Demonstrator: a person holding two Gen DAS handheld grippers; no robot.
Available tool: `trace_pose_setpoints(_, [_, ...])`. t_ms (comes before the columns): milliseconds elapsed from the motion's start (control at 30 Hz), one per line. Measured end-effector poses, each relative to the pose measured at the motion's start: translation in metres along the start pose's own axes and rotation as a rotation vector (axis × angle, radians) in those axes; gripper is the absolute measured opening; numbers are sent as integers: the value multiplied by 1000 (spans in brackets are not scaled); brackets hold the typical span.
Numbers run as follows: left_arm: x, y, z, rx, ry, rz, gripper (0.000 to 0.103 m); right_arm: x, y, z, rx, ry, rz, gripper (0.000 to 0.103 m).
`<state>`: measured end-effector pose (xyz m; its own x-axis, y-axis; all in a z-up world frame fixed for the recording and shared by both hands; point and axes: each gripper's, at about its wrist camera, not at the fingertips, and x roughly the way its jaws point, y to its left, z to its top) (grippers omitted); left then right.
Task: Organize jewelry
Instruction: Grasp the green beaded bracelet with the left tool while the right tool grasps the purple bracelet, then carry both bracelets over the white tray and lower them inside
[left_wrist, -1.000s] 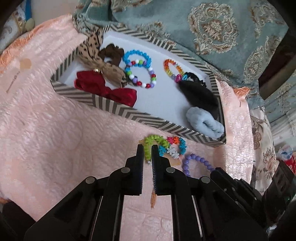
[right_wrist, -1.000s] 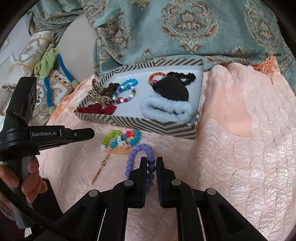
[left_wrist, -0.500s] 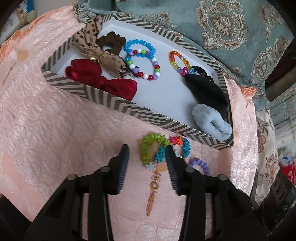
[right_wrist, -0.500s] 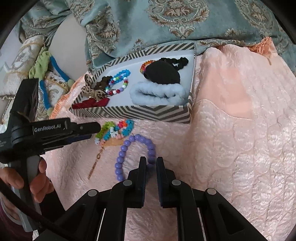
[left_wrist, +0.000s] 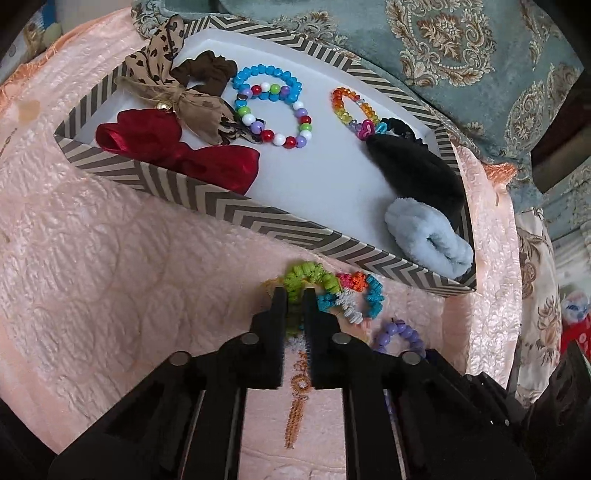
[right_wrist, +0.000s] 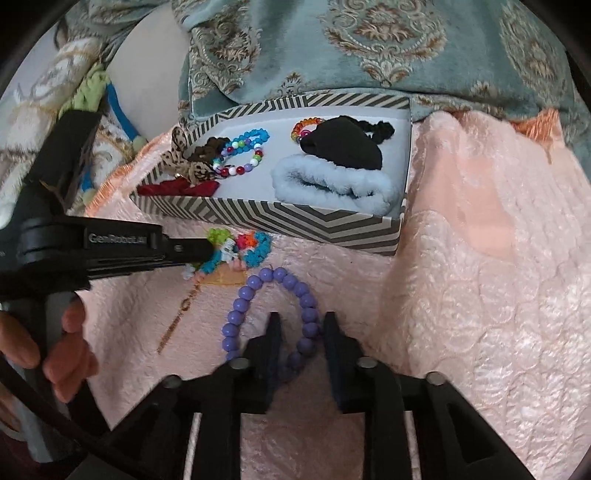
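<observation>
Left hand-held gripper closed on the green coil bracelet lying on the peach quilted bedspread, just before the chevron-striped box. Right hand-held gripper open astride the purple bead bracelet; teal brocade cloth behind.

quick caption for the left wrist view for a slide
Left gripper pinches the green end of a multicoloured coil bracelet on the pink quilt, in front of the chevron box.

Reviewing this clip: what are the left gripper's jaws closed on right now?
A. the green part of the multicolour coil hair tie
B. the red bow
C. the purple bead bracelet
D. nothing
A: in the left wrist view the left gripper pinches the green loop of the coil hair tie on the pink blanket.
</observation>
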<state>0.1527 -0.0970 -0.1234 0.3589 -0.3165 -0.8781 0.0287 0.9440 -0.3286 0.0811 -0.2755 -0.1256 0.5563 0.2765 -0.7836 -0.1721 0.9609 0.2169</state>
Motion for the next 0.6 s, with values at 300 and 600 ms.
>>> trace_pose_setpoints(300, [-40,7,-4,12,-50,-32,5,-28,0,4,44,-65,62,9])
trace_pose_setpoints(600, [-91,3,-7,52,-127,-63,5,-64,8,15,61,-131,109,9])
